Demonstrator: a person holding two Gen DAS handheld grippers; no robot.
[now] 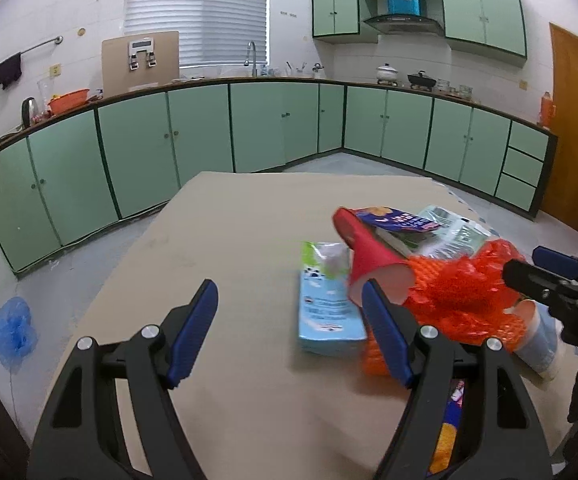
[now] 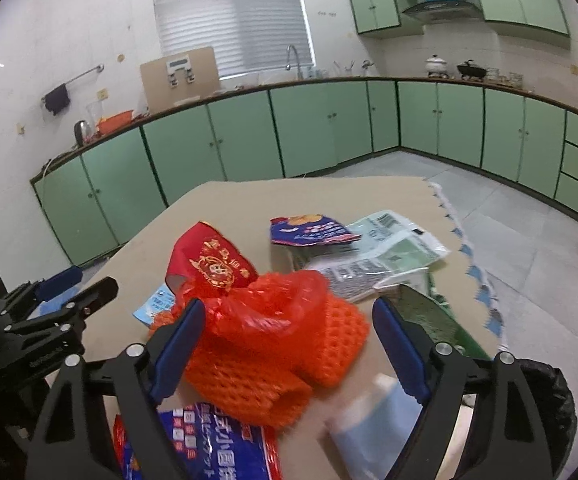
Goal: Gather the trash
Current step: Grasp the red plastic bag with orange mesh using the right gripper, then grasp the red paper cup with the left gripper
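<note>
Landmark: I take the orange foam net as my reference; it lies in the middle of the trash heap on the tan table.
Right gripper: jaws stand wide apart, one on each side of the net, pads not pressing on it; I hold nothing with it.
Left gripper: jaws also wide and empty, just left of the net, with the pale blue carton partly between them.
Trash: a red paper cup lies tipped just behind the net; a thin red plastic bag is draped on top of the net; blue and green wrappers lie behind it; a blue printed packet and a pale cup lie in front of it.
Bin: I see a black bag rim to the right of the net, I think; I cannot tell for sure.
Risk, soft net: if I close on it, the foam may squash and slip out, or I may pinch only the loose film on top.
Risk, drag: the net touches the cup and packet, so lifting may sweep neighbours off the table edge.
Risk, collision: both grippers crowd the same heap; closing in together, I may knock the fingers against each other.
Risk, blur: the heap looks smeared, so my aim may be off.
</note>
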